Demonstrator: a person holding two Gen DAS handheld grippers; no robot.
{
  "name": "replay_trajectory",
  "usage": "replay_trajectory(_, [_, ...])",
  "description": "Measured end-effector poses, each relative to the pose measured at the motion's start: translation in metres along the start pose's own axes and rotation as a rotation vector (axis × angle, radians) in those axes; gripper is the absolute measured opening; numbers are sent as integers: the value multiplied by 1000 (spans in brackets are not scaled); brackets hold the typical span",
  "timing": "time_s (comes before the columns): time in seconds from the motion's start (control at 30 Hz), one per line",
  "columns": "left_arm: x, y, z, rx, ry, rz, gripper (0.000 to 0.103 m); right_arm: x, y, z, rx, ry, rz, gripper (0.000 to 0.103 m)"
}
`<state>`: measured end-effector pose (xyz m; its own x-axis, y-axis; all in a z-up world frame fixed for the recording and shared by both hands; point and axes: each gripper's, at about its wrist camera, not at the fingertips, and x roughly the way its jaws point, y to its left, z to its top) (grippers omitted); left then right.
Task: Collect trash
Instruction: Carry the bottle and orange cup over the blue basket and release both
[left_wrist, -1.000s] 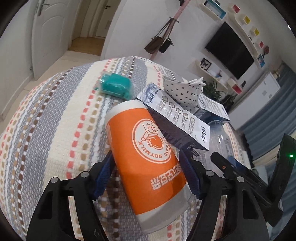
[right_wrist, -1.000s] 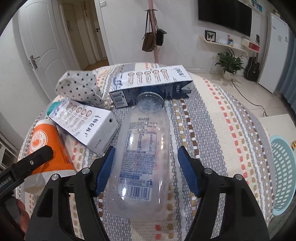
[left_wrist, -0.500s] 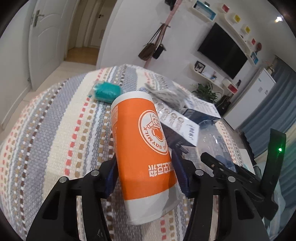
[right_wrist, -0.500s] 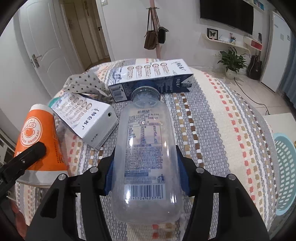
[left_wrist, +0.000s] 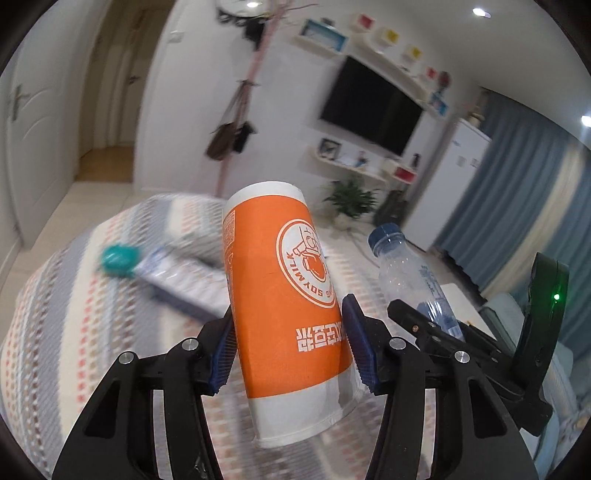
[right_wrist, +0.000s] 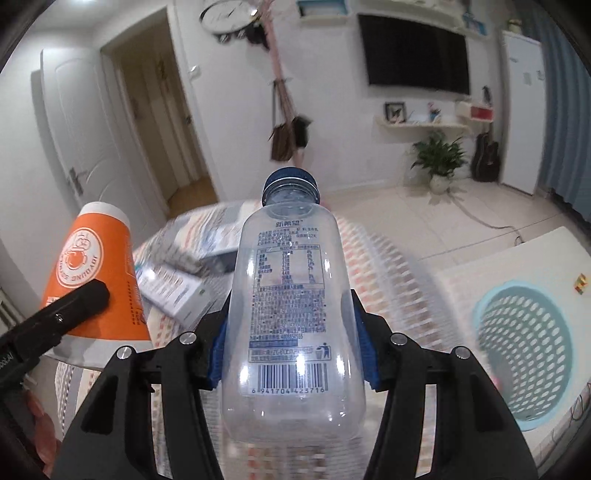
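The left gripper (left_wrist: 288, 347) is clamped on the orange cup (left_wrist: 284, 295) at mid frame. The right gripper (right_wrist: 291, 354) squeezes the clear bottle (right_wrist: 291, 295). Hold both tight and carry them to the blue basket (right_wrist: 524, 354) at lower right. 2 boxes (right_wrist: 173, 291) wait behind.

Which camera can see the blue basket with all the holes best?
The right wrist view. The light blue basket sits at its right side, with the rim, the holes and the inside showing. The left wrist view shows no clear basket: the right tool and its clear bottle cover that side, with only a pale blurred edge behind.
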<state>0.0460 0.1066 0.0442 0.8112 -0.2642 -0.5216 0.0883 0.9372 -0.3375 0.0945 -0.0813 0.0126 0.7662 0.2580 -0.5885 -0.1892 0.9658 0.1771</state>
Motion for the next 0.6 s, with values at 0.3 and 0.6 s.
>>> replay_trajectory(0.3, [41,-107,12,163,5,-130,52,-52,-97,13,106,-107,-163,52])
replay_trajectory(0.6, [111,-199,-9,271,95,-251,52,-63,-214,-9,261,-80,-335,52])
